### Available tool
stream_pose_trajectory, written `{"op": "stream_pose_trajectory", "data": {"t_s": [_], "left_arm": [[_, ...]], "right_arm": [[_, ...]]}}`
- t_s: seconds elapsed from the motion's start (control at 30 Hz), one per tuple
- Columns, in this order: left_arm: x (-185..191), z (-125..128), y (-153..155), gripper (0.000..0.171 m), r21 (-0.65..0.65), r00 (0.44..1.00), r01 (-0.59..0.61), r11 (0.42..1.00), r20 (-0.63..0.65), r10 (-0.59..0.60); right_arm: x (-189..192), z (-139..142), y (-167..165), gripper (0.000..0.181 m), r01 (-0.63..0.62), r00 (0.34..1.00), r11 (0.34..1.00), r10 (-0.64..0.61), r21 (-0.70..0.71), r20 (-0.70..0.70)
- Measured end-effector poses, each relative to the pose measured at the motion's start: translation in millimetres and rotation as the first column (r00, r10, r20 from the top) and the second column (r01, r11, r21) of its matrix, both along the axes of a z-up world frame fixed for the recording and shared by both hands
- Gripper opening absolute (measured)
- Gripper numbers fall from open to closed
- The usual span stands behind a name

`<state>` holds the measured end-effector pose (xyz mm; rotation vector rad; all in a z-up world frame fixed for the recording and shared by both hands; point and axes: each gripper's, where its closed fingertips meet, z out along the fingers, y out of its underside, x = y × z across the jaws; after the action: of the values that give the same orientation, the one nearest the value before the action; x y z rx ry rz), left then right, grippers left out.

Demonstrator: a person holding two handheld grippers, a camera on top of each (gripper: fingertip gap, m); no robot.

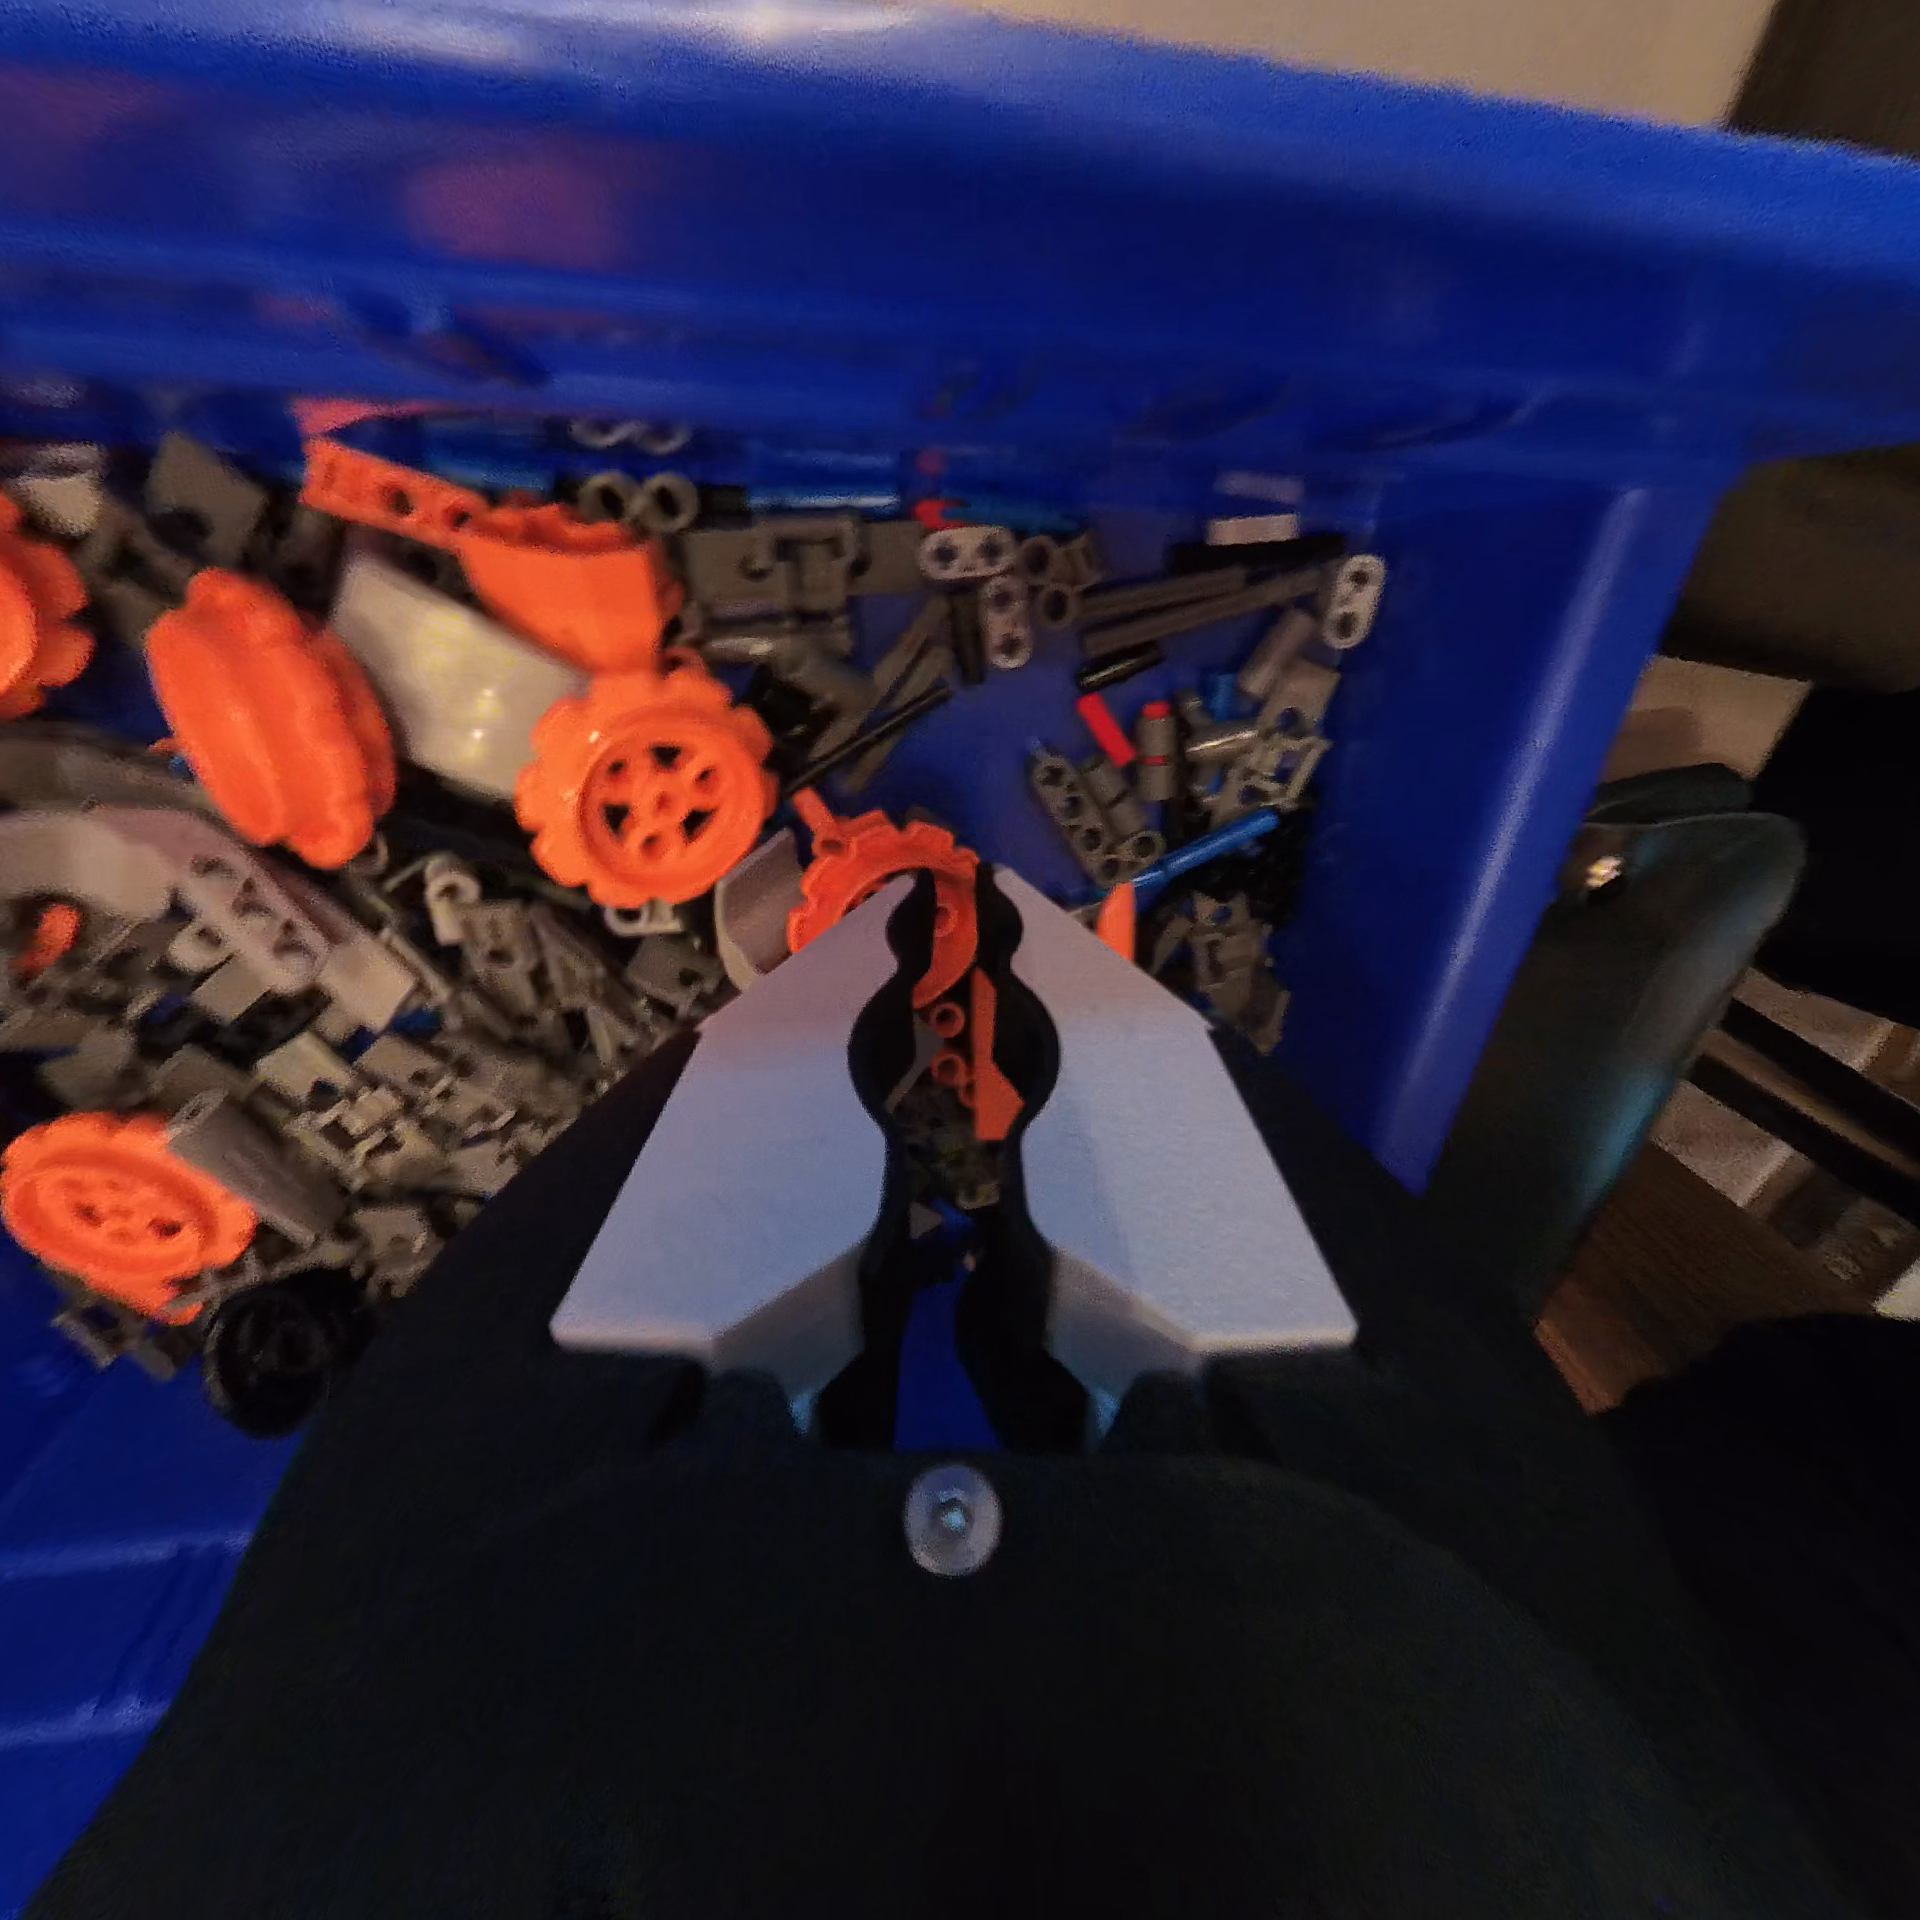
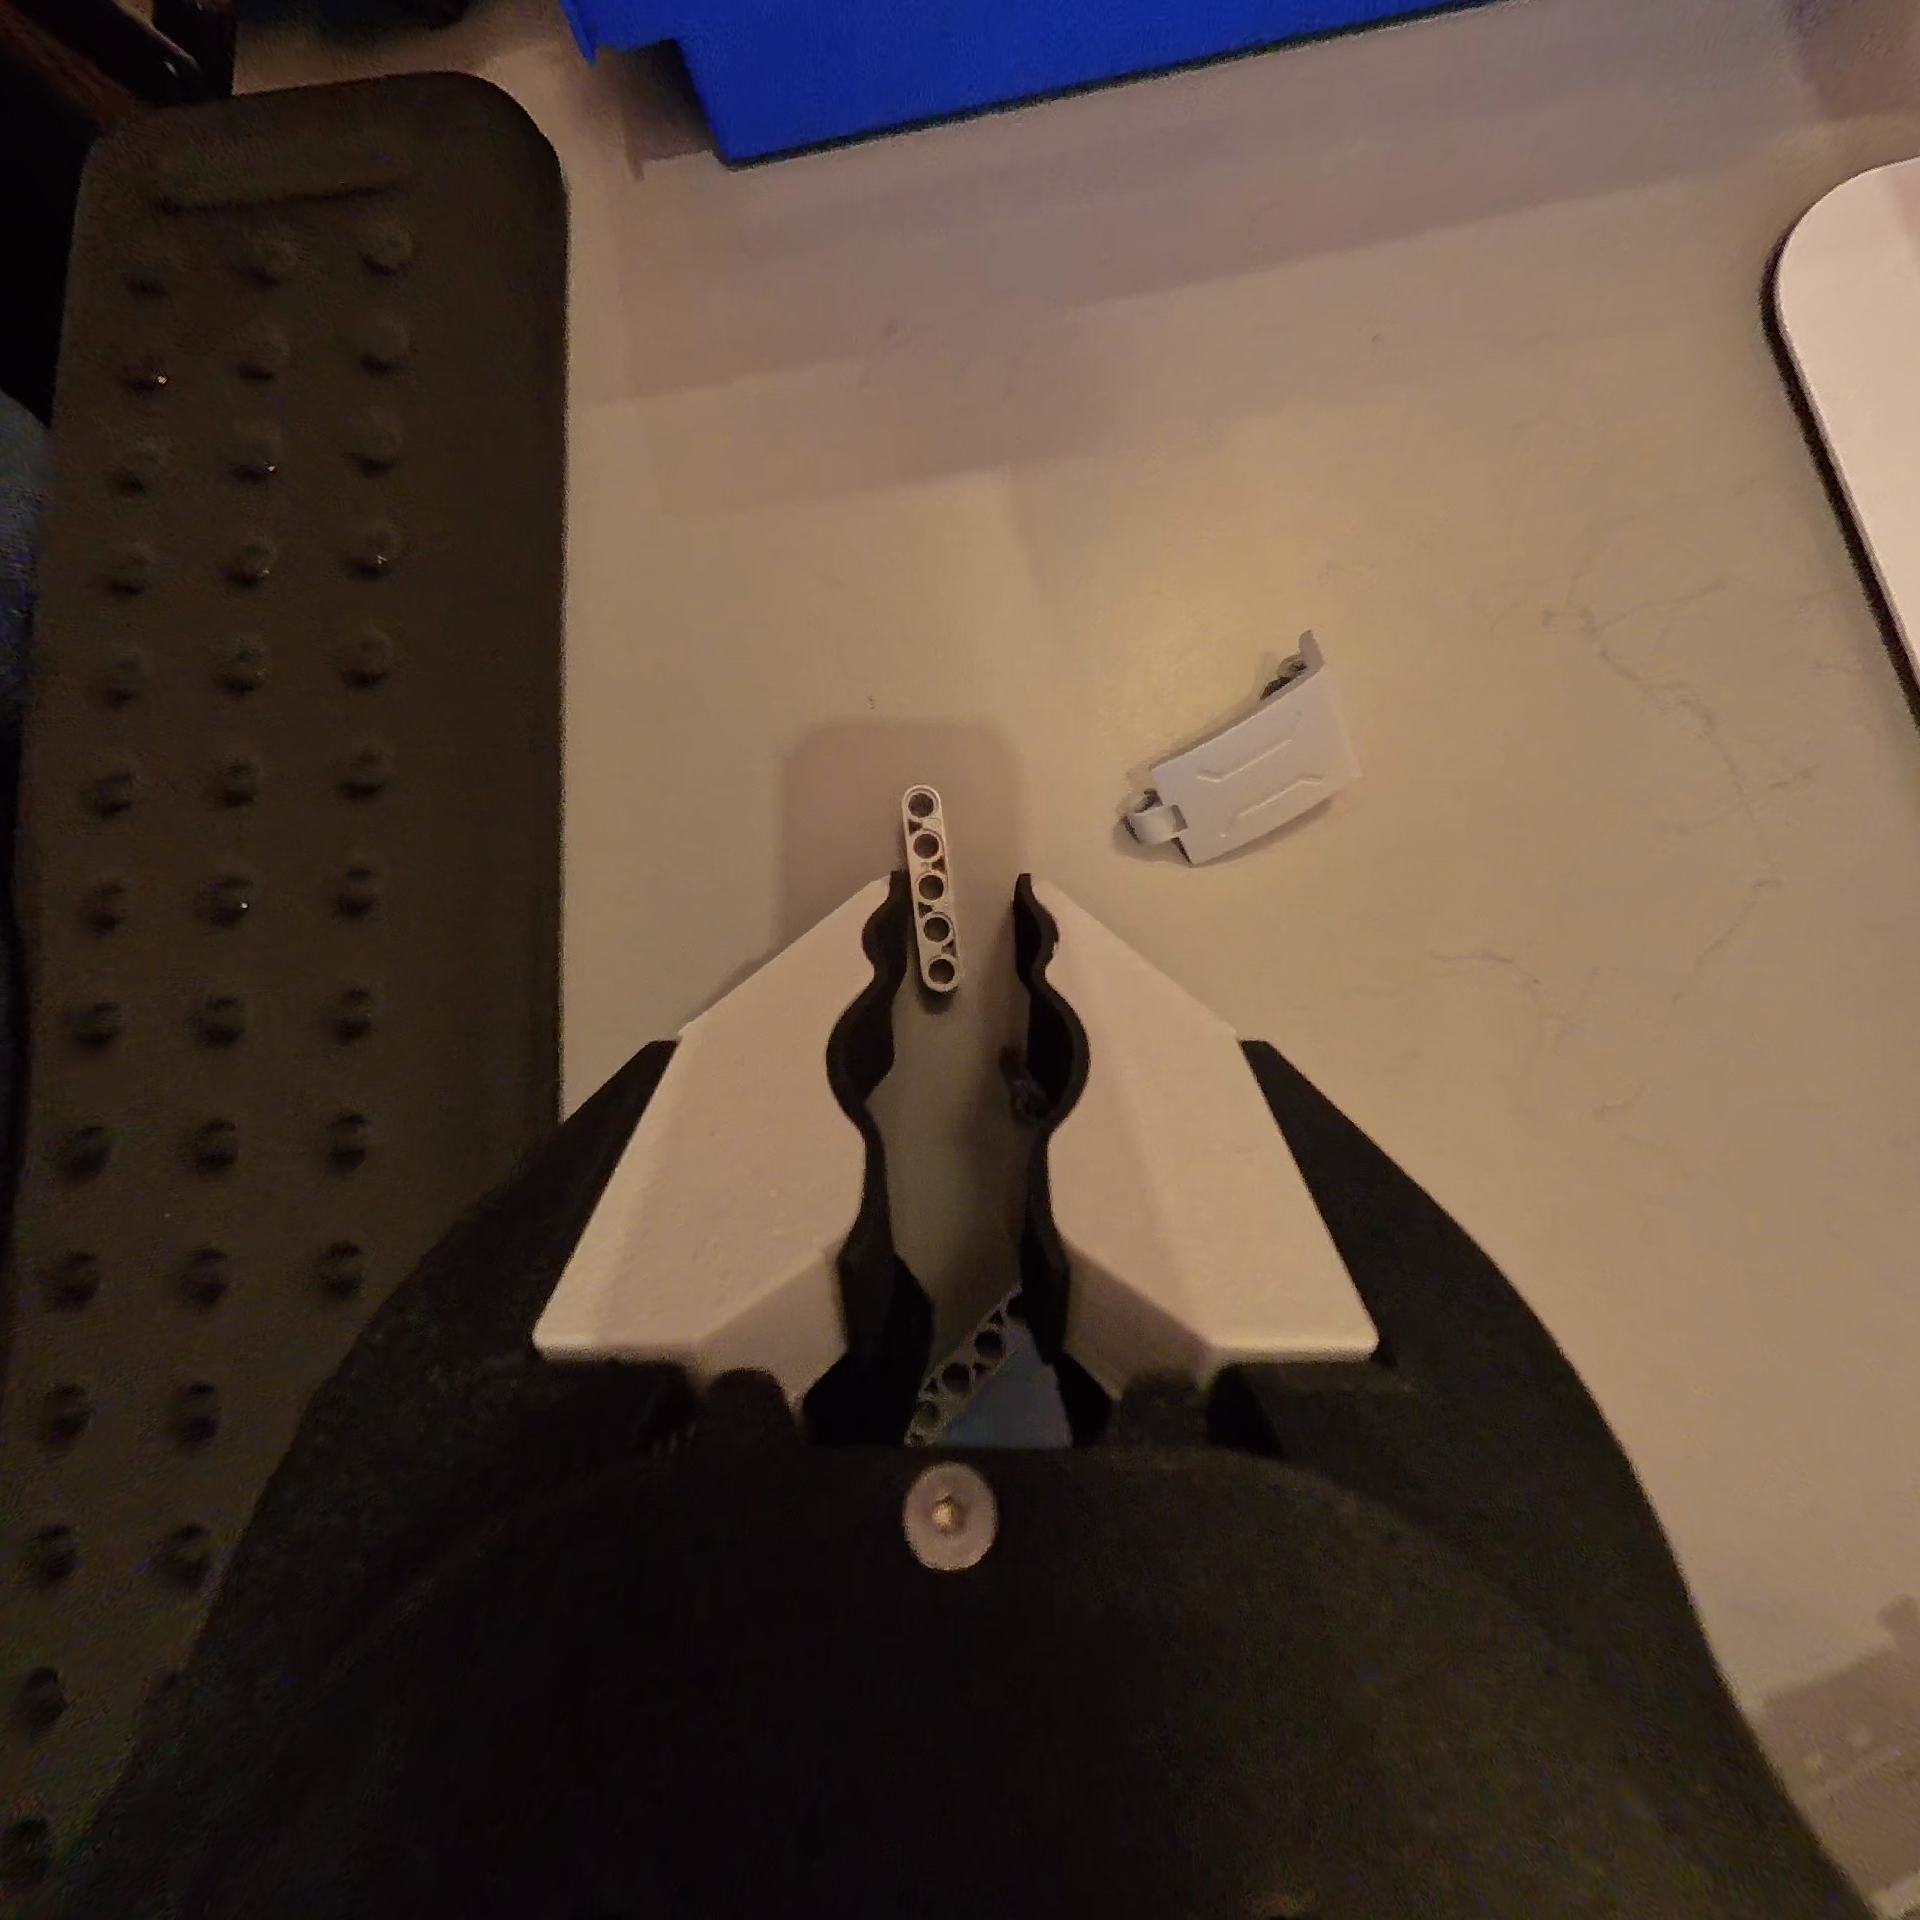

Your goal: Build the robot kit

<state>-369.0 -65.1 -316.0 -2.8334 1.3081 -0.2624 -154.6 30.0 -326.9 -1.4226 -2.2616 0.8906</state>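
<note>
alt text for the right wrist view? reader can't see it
The right gripper hangs open over a beige tabletop, its tips either side of a light grey holed beam lying flat. A grey curved panel piece lies apart to the right, a dark studded mat runs along the left, and a blue bin sits at the far edge.
</note>
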Motion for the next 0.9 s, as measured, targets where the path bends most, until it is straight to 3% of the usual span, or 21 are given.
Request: {"op": "stream_pose_trajectory", "data": {"t_s": [0.1, 0.23, 0.4, 0.63, 0.9], "left_arm": [[-24, 2, 10, 0.006, 0.059, 0.994, -0.054, 0.997, -0.089, 0.059], [-29, 13, 15, 0.009, 0.100, 0.994, -0.098, 0.990, -0.044, 0.103], [-7, 24, 3, 0.011, 0.071, 0.998, -0.032, 0.997, 0.055, 0.028], [18, 15, -13, 0.015, -0.012, 0.994, 0.070, 0.997, 0.090, -0.069], [39, 13, 10, 0.015, 0.058, 0.989, 0.059, 0.997, 0.134, -0.067]], "right_arm": [[0, 0, 3, 0.018, 0.008, 1.000, 1.000, -0.008, -0.009, -0.008], [-1, 5, 5, 0.018, 0.012, 0.999, 1.000, -0.013, -0.021, -0.032], [-1, 6, 4, 0.019, 0.007, 0.999, 0.999, -0.009, -0.040, -0.045], [-2, 10, 5, 0.020, 0.004, 0.997, 0.998, -0.008, -0.056, -0.074], [-3, 13, 8, 0.019, 0.011, 0.995, 0.998, -0.017, -0.069, -0.094]]}}
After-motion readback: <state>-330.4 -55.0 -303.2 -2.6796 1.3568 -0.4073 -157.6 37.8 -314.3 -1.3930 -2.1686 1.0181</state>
